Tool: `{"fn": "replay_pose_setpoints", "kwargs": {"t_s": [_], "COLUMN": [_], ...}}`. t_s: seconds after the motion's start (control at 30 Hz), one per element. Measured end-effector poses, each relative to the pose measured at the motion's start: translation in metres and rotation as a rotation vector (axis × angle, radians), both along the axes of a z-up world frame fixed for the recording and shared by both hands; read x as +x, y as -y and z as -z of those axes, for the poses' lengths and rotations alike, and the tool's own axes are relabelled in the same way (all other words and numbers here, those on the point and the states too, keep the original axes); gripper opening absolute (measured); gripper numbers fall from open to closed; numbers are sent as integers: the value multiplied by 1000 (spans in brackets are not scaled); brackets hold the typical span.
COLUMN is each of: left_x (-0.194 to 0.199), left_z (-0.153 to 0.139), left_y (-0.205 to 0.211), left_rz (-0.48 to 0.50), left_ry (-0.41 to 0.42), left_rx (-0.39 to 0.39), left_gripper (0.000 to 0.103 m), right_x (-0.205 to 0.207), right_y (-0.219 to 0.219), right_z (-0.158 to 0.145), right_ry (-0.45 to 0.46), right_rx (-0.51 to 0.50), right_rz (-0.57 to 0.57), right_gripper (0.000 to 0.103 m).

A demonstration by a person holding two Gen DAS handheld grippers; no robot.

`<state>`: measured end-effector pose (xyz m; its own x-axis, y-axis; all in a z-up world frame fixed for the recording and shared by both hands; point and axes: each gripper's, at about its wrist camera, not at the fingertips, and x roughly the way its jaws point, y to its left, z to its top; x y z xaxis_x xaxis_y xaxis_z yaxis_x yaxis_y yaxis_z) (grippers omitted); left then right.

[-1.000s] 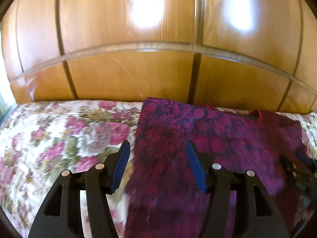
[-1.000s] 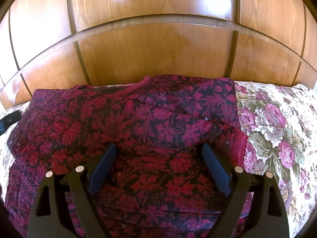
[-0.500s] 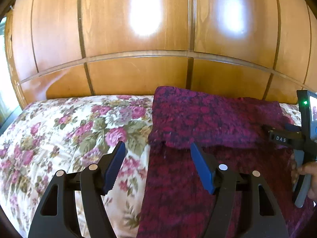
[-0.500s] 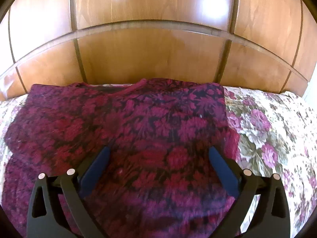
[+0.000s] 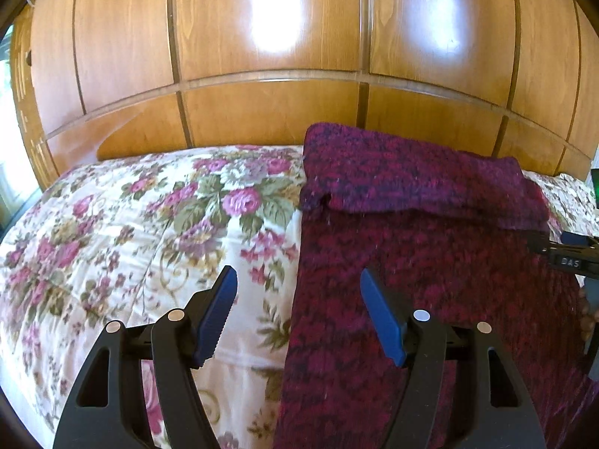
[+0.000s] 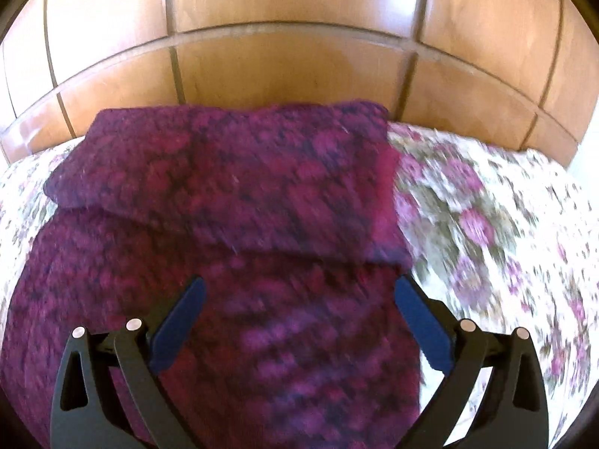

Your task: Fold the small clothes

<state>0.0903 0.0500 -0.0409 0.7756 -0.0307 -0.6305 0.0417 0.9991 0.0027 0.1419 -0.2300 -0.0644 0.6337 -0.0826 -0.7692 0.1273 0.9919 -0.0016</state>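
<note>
Two tools hover open and empty over the bed, the left tool straddling the left edge of the magenta garment, the right tool above its right half, its far end already folded over, so gripping the near hem probably comes next.

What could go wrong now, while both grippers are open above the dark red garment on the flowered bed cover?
1. The folded top layer lies loose; neither the left gripper nor the right gripper holds it, so it may slip open.
2. A low grasp could pinch the flowered cover together with the garment edge.
3. The right wrist view is blurred, so aiming may be poor.
</note>
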Motion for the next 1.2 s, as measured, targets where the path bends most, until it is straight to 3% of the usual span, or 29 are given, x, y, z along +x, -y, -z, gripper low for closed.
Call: {"fn": "replay_pose_setpoints", "kwargs": {"t_s": [0.23, 0.63, 0.93, 1.03, 1.1, 1.2], "left_x": [-19, -44, -84, -97, -105, -110], "left_z": [12, 43, 53, 52, 54, 55], "left_y": [-5, -17, -40, -49, -48, -42], "left_rz": [10, 12, 68, 110, 157, 213], "left_ry": [-32, -122, -220, -276, -314, -329], "left_rx": [8, 7, -139, -221, -256, -266], "left_gripper": [67, 67, 67, 59, 53, 31], "right_x": [-44, -115, -170, -190, -201, -206], "right_y": [25, 26, 18, 14, 14, 16], "right_z": [6, 25, 24, 20, 19, 19], "right_ry": [-50, -87, -116, -145, -161, -185], "right_rx": [105, 232, 276, 294, 329, 393], "right_rz": [28, -2, -59, -91, -102, -112], "right_gripper": [101, 101, 98, 78, 58, 40]}}
